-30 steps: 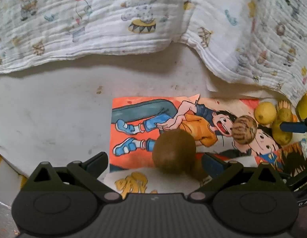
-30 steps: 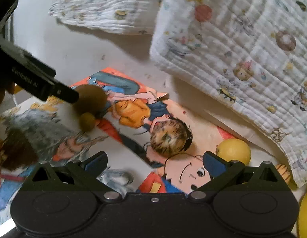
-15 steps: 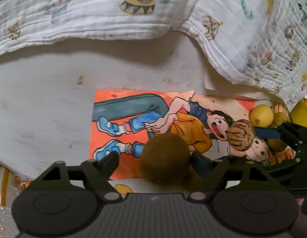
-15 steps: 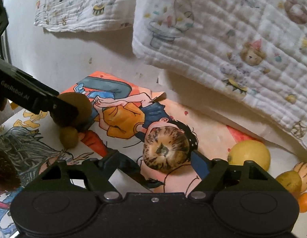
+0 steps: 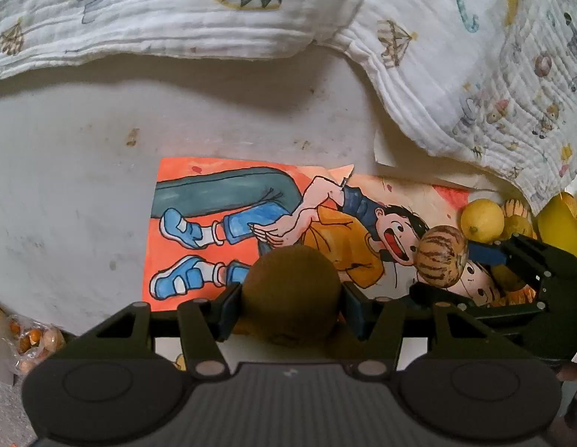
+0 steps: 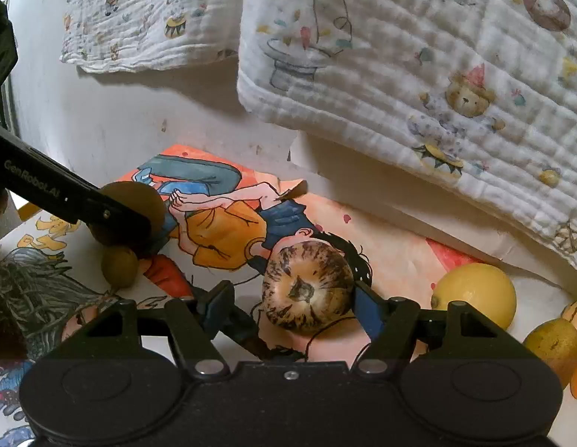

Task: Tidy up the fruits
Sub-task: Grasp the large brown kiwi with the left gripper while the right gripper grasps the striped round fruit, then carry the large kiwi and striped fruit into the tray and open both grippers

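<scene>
honestly, with my left gripper (image 5: 291,307) just closed onto the brown kiwi (image 5: 291,290) and my right gripper (image 6: 294,311) still closing, one pad not yet touching the striped melon (image 6: 307,286), both round fruits on the cartoon poster (image 5: 229,201) could roll free.

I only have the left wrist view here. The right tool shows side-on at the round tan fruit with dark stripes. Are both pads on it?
Observer: No. Seen from the right wrist, the right tool has just been closing around the round tan striped fruit. The picture's right-hand pad meets it and the other stands clear.
Reviewer: Anything hidden by the fuzzy brown kiwi?
Observer: A small olive-green oval fruit lies close beside it.
Reviewer: How is the striped fruit turned?
Observer: Its dark stem end faces the right wrist camera.
</scene>
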`<control>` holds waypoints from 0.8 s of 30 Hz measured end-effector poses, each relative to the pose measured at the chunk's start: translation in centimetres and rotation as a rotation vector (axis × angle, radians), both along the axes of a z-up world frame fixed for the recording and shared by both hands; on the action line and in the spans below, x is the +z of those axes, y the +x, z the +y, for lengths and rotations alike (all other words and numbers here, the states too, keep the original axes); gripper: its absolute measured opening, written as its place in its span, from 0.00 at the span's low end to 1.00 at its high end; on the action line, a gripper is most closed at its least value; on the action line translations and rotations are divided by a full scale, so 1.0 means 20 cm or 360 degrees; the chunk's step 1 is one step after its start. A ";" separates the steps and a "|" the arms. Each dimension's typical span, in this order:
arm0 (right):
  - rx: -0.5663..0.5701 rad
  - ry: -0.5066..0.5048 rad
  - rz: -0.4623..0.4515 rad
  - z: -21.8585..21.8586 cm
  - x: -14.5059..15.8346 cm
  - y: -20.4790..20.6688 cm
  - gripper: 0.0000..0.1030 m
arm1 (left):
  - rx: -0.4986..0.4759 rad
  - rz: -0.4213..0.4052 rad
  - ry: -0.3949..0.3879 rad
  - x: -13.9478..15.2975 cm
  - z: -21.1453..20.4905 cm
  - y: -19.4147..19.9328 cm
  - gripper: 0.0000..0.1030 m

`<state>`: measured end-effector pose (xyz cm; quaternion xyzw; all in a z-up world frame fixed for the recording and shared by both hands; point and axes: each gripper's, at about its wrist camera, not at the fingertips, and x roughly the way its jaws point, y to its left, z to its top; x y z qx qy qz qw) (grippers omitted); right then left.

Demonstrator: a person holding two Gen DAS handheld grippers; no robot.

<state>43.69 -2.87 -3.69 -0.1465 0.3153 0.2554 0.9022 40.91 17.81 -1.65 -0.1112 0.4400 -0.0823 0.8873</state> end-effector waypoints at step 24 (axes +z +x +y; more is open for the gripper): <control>-0.0004 0.0088 0.0002 -0.07 0.06 -0.07 0.50 | 0.0075 -0.0050 -0.0046 0.00 0.00 -0.09 0.57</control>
